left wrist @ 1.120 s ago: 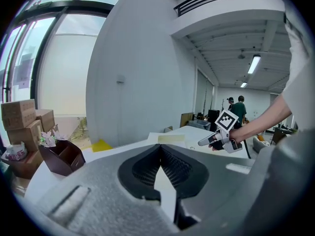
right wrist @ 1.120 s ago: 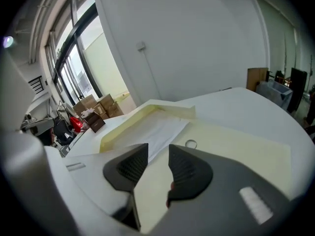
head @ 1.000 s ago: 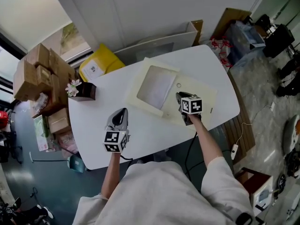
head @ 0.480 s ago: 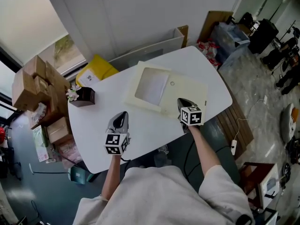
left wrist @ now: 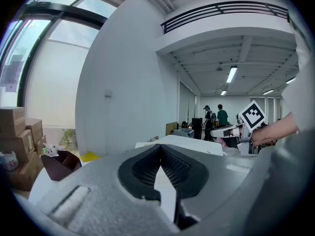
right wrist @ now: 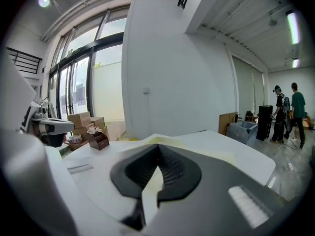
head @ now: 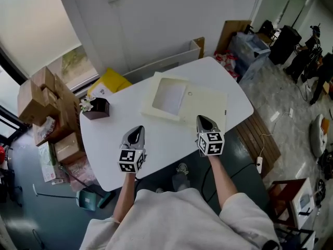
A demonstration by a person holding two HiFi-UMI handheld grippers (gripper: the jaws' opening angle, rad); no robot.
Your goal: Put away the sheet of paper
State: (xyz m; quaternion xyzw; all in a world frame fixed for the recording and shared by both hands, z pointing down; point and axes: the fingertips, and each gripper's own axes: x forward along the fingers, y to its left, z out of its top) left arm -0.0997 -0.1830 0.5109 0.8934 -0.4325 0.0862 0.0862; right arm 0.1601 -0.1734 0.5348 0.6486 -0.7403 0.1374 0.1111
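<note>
Head view: both grippers sit at your edge of the table (head: 112, 139), well short of the work. The left gripper (head: 136, 130) is clenched with nothing in it, and so is the right gripper (head: 203, 120). The sheet (head: 170, 97) lies well ahead of both tips, a bit closer to the right one. It looks like it sits inside the left half of the cream folder (head: 208, 105), with the folder's other half spread flat just past your right gripper. The flower box (head: 97, 108) is off ahead and to the left of the left gripper, well clear.

Left gripper view: the jaws meet at the tips with only bare table showing below them. The folder is a pale slab ahead and slightly right. Your right gripper pokes in at the far right edge.

Right gripper view: same story, jaws together and empty, with the folder's yellowish surface straight ahead past the tips.

My read is that the sheet is already tucked in, so you're at the tail end. I can't tell from here whether the folder has a flap that needs folding over. If it does, you'd reach your right gripper forward, open it, pinch the folder's near-right edge and swing that half over the sheet. Keep the left one handy to pin the folder so it doesn't skate on the slick tabletop.
</note>
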